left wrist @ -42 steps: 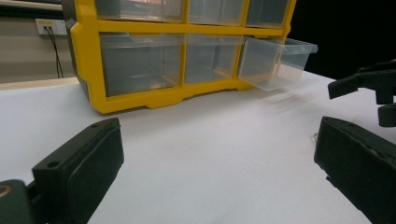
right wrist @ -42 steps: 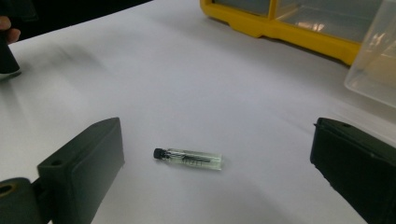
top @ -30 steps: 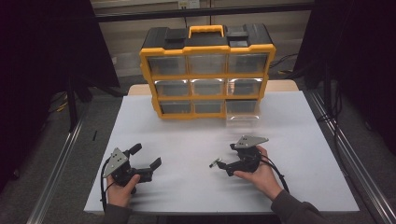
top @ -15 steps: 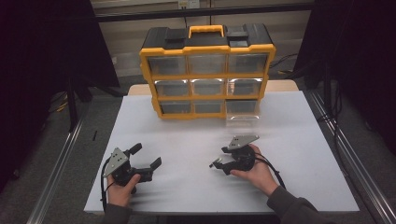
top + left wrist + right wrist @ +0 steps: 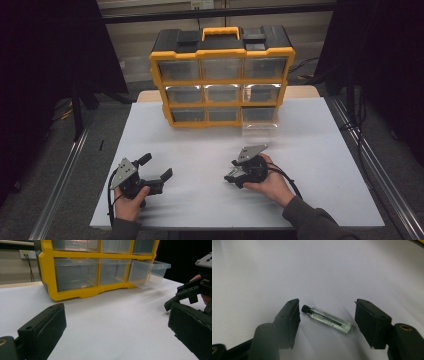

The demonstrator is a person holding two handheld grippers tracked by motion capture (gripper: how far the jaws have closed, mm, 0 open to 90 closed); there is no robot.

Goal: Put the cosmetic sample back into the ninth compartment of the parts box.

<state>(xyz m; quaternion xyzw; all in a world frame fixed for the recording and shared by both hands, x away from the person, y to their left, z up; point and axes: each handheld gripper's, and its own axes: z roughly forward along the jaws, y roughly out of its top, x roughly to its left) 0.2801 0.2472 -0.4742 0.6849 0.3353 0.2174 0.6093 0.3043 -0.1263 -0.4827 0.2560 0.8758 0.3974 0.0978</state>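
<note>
A small clear glass vial (image 5: pixel 327 320) with a black cap lies flat on the white table (image 5: pixel 200 145). It sits between the jaws of my right gripper (image 5: pixel 328 315), which points down at it. Those jaws have just been closing, but both pads still stand apart from the vial, so the gripper is open. In the high view the right gripper (image 5: pixel 231 171) is at the table's front right. My left gripper (image 5: pixel 158 166) rests at the front left, open with nothing in it, and its jaws (image 5: pixel 117 327) stand wide.
A yellow organiser (image 5: pixel 222 75) with clear drawers stands at the back of the table. Its bottom right drawer (image 5: pixel 260 120) is pulled out; the drawer (image 5: pixel 147 273) looks empty. The right gripper (image 5: pixel 185 293) is at the right edge of the left gripper view.
The right gripper has edged slightly to the left, and its jaws have drawn closer together. The left gripper has stayed where it was.
</note>
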